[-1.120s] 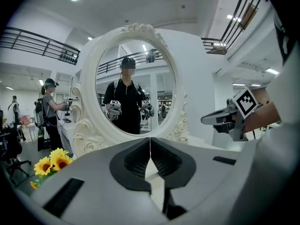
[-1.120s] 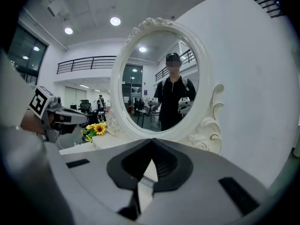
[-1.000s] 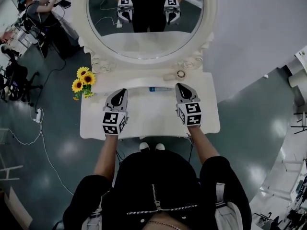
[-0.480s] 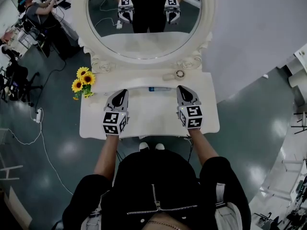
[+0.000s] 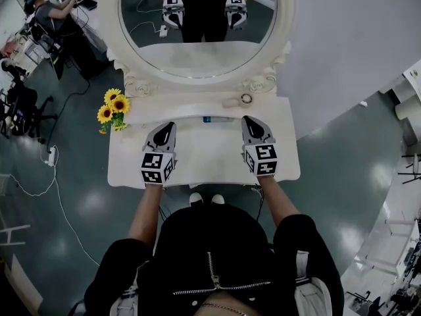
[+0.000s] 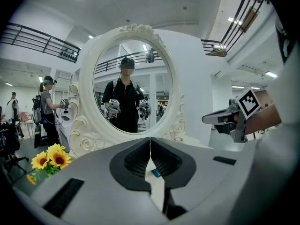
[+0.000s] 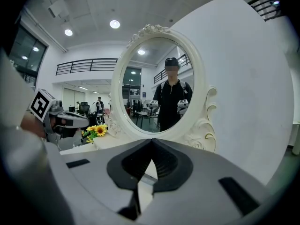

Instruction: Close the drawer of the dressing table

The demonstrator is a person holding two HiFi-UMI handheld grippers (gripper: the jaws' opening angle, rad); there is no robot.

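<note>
The white dressing table (image 5: 204, 157) stands in front of me under its oval mirror (image 5: 197, 25). Its drawer front is hidden below the tabletop's near edge in the head view, so I cannot tell how far out it stands. My left gripper (image 5: 168, 129) hovers over the left half of the tabletop with its jaws shut on nothing (image 6: 150, 149). Over the right half, my right gripper (image 5: 248, 122) is likewise shut and empty (image 7: 151, 150). Both point toward the mirror, side by side and apart from each other.
A bunch of sunflowers (image 5: 113, 107) sits at the table's back left corner. A blue-and-white tube (image 5: 217, 119) and a small round item (image 5: 247, 99) lie near the mirror's base. Another person (image 5: 49, 12) works at the far left, and a cable with a power strip (image 5: 49, 157) lies on the floor.
</note>
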